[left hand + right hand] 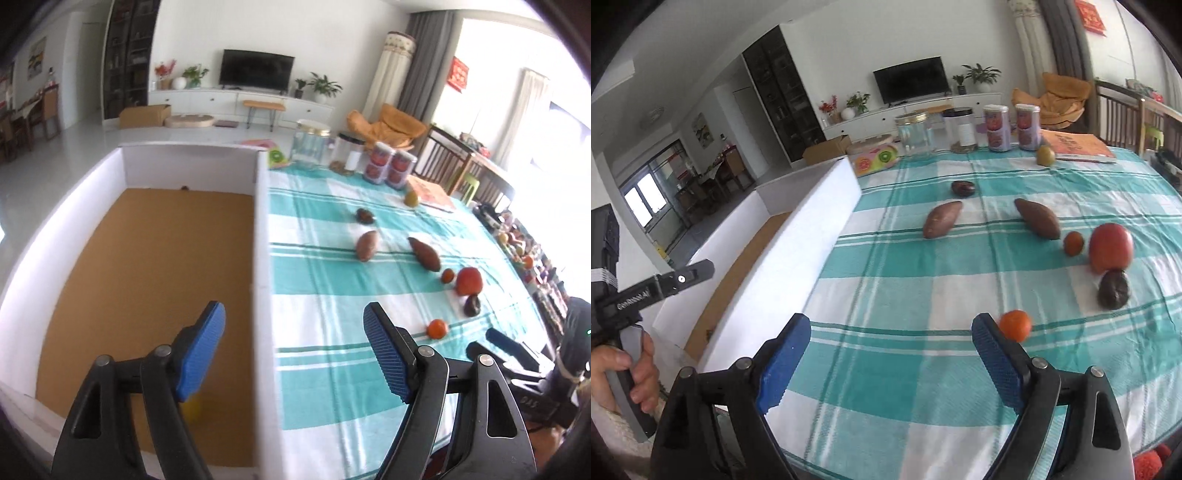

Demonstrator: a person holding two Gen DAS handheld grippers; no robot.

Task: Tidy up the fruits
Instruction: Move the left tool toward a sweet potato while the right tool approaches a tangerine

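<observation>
Both wide open, empty: left hand-held gripper (295, 354) over white cardboard box (263, 229) at tabletop's left edge; right hand-held gripper (890, 354) nearer small round orange tangerine (1015, 325), just beside its right finger, near front edge.

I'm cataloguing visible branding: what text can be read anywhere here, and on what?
"GenRobot.AI", roughly, small white print on the left gripper's black body.
"DAS", faint, on the right gripper's body.
Canisters, orange book, red wall hanging: print too blurred to read.

Wall television (256, 72), potted plants (982, 75), glass jar (916, 134), printed tins (997, 129), orange book (1078, 146)
</observation>
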